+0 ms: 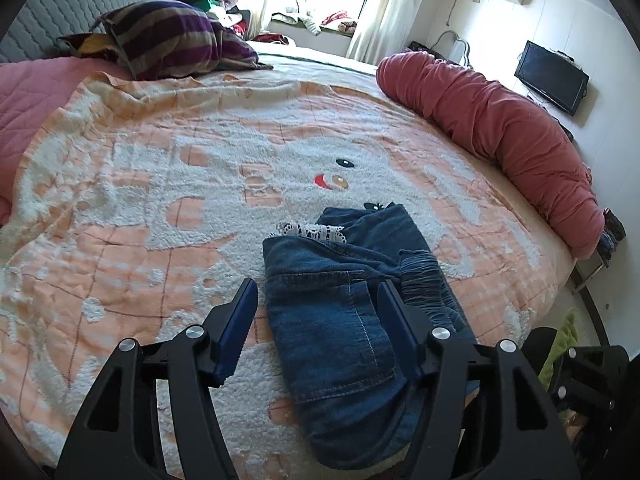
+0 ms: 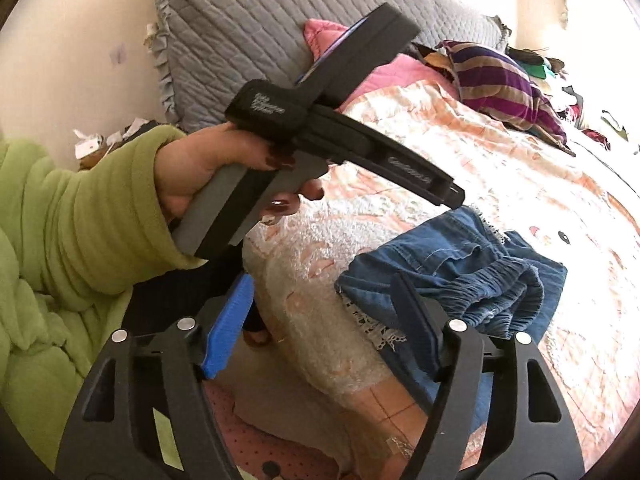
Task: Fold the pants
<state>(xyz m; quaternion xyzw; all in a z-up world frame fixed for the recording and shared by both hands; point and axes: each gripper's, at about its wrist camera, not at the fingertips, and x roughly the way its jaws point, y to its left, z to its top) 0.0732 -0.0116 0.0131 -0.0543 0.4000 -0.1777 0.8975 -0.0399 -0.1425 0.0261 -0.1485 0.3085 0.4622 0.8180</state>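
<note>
My small blue denim pants with white lace trim (image 1: 344, 312) lie folded into a compact bundle on the fluffy peach-and-white blanket (image 1: 140, 208), near the bed's edge closest to me. Both tongs hang above it with nothing between their pads: my left gripper (image 1: 316, 312) spread wide, my right gripper (image 2: 328, 320) likewise. The bundle's long axis runs away from me, just under the left tongs, which look nearer.
</note>
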